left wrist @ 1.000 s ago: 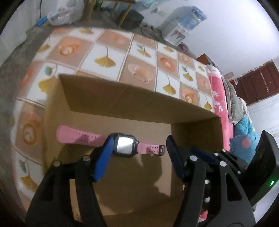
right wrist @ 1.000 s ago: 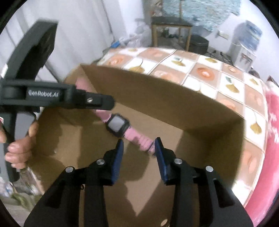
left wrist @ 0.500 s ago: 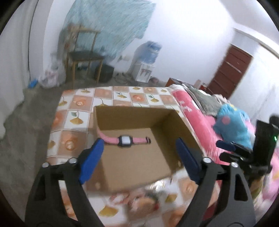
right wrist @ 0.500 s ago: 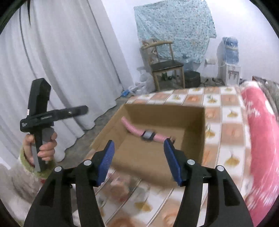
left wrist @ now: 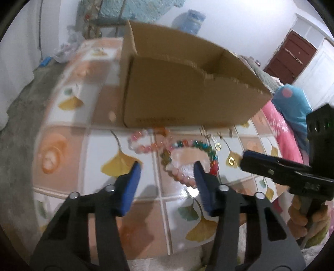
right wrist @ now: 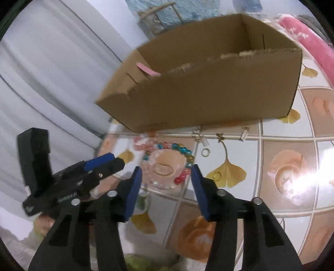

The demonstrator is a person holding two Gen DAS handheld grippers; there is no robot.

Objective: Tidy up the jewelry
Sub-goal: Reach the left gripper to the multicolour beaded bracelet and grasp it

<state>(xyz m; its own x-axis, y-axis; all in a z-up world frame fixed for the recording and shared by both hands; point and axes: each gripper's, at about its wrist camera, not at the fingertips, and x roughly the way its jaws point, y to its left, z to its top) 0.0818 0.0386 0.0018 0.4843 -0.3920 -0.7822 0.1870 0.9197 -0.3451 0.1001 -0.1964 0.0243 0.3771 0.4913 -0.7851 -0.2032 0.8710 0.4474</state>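
Note:
A cardboard box (left wrist: 187,87) (right wrist: 208,87) stands on the tiled table; the tip of a pink watch strap (right wrist: 146,69) sticks up inside it. In front of the box lie a pink bead bracelet (left wrist: 144,141) (right wrist: 144,143), a multicoloured bead bracelet (left wrist: 192,158) (right wrist: 171,164), gold rings (left wrist: 231,160) (right wrist: 205,152) and small earrings (right wrist: 244,133). My left gripper (left wrist: 167,173) is open and empty, low over the multicoloured bracelet. My right gripper (right wrist: 166,177) is open and empty above the same bracelet.
The table (left wrist: 62,150) has a ginkgo-leaf tile pattern, its near edge just below the grippers. A pink bed (left wrist: 279,129) lies to the right, white curtains (right wrist: 52,83) to the left, and a chair (right wrist: 158,18) behind the box.
Both grippers have pulled out of the box, leaving the pink watch inside, and dropped low in front of it over the bracelets. Both stay open.

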